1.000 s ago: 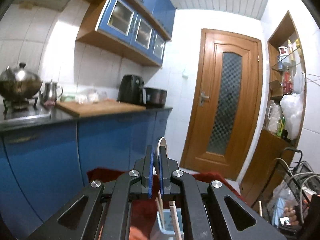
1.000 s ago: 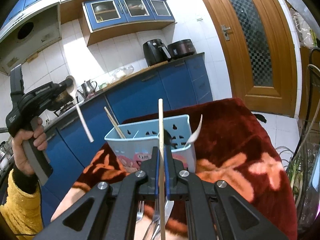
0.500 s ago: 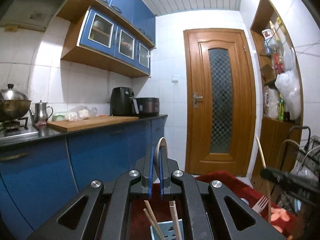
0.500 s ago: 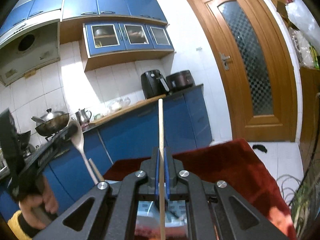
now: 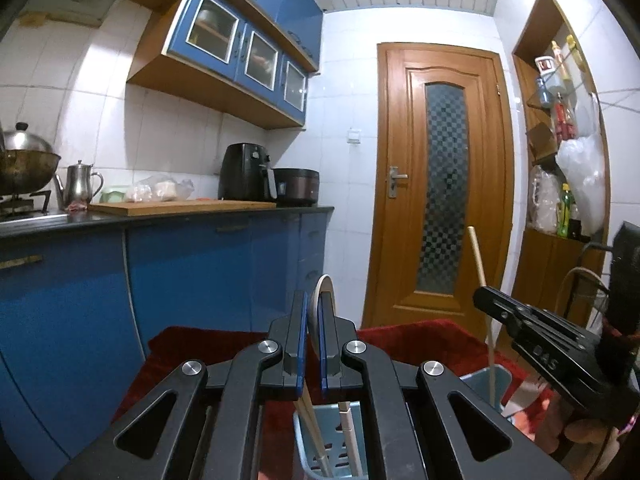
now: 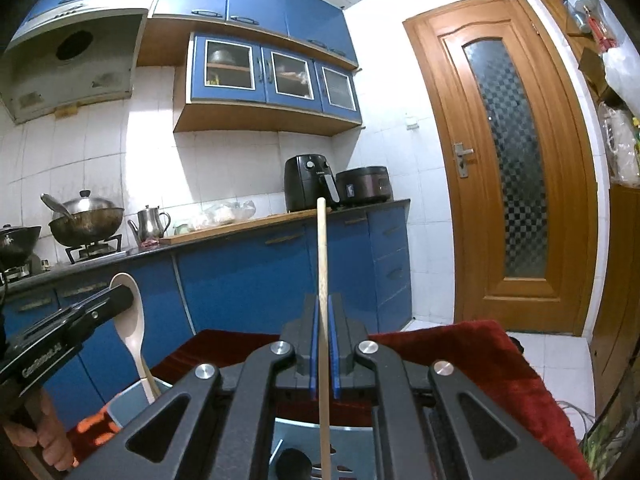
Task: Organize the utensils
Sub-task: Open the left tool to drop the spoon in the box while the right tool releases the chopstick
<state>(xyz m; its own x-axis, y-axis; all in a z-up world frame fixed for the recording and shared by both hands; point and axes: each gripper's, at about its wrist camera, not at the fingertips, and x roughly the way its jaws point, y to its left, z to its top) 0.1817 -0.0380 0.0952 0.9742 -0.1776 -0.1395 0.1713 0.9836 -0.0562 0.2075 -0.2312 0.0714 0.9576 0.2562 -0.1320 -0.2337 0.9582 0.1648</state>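
Note:
My left gripper (image 5: 314,310) is shut on the bowl of a pale wooden spoon (image 5: 321,286), which stands edge-on between the fingers. Its handle runs down into the light blue utensil holder (image 5: 308,436), beside chopsticks standing there. My right gripper (image 6: 323,314) is shut on an upright wooden chopstick (image 6: 321,248) above the holder (image 6: 294,434). In the left wrist view the right gripper (image 5: 486,300) is at the right, and its chopstick (image 5: 478,264) reaches down into the holder's right end. The right wrist view shows the left gripper (image 6: 120,300) with the spoon (image 6: 132,320) at the left.
The holder stands on a red patterned cloth (image 6: 480,354). Blue cabinets (image 5: 192,276) run along the left under a dark counter with a cutting board (image 5: 180,207), air fryer (image 6: 310,182), kettle and wok. A wooden door (image 5: 444,184) is ahead, a cluttered shelf (image 5: 560,160) at the right.
The left gripper has sunk with the spoon, whose handle now sits in the holder. The right gripper has swung in toward the left one, bringing its chopstick over the holder.

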